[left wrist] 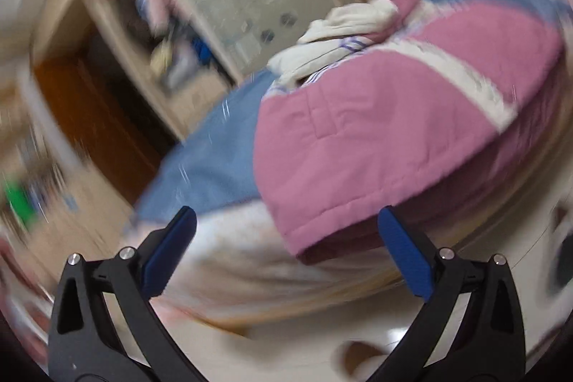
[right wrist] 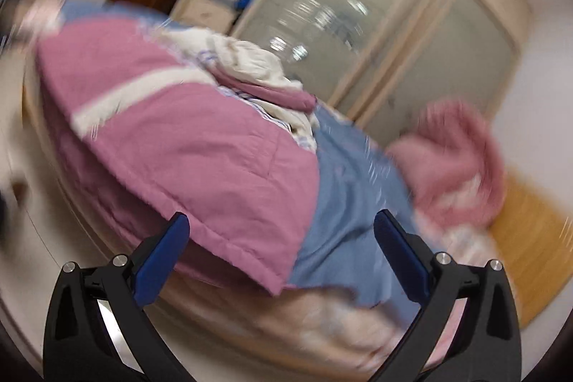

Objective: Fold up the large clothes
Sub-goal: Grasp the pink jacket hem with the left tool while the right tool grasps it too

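Pink quilted garment lies spread over a bed, on top of a blue sheet, with a white band crossing its upper part and a crumpled cream-white cloth heaped at its far end. In the left wrist view the left gripper is spread wide, its blue pads apart and holding nothing — the garment's stitched hem sits just beyond the fingertips, from about 12 to 2 o'clock of the gripper. In the right wrist view the right gripper is likewise spread wide and empty; the same pink garment fills the view from 10 to 12 o'clock, its hem corner hanging between the two pads, though blur keeps me from telling whether anything touches. The blue sheet runs toward 1 o'clock, and a second pink bundle lies on it at about 2 o'clock, well apart from the gripper. Behind the bed stands a wardrobe with frosted sliding doors — both views are heavily smeared by motion, so finer detail is lost.
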Demonstrator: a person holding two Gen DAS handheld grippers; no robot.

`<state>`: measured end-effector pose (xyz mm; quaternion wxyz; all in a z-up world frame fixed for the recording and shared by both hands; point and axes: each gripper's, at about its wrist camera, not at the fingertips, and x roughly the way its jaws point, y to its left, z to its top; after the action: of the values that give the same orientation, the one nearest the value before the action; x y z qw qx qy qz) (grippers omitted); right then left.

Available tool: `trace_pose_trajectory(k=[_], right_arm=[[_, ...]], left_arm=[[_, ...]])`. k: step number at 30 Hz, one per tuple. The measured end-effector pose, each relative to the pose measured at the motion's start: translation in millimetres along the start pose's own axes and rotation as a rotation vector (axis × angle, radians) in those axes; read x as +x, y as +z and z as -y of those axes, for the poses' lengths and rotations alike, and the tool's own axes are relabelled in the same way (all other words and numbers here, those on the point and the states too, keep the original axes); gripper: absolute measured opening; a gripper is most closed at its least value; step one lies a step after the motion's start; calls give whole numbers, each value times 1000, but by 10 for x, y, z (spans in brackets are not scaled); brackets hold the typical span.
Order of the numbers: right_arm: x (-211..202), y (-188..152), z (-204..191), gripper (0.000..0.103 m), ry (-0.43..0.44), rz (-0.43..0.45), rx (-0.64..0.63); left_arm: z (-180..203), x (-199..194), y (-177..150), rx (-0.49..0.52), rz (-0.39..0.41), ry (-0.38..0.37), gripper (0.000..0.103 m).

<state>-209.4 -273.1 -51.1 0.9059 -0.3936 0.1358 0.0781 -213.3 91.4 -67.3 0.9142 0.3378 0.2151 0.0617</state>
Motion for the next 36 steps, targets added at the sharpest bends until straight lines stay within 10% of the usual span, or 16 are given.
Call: trace_pose_trajectory(k=[2, 5, 10, 15, 27, 36], right_arm=[[17, -172, -220, 102, -81, 26, -262], [181, -419, -236, 102, -62, -48, -301], [338, -451, -203, 102, -54, -76, -230], [667, -530, -240, 72, -18, -156, -221], [1015, -489, -334, 26, 32, -238, -253], [895, -317, -164, 6, -1, -202, -147]], left_arm=[[137, -34, -69, 181, 66, 66, 101], [266, 3, -256, 391, 115, 106, 101], [307, 215, -340, 381, 86, 118, 101], [500, 330, -323, 440, 104, 151, 100], [374, 757, -237, 368, -60, 124, 66], [243, 724, 3, 262, -89, 87, 7]])
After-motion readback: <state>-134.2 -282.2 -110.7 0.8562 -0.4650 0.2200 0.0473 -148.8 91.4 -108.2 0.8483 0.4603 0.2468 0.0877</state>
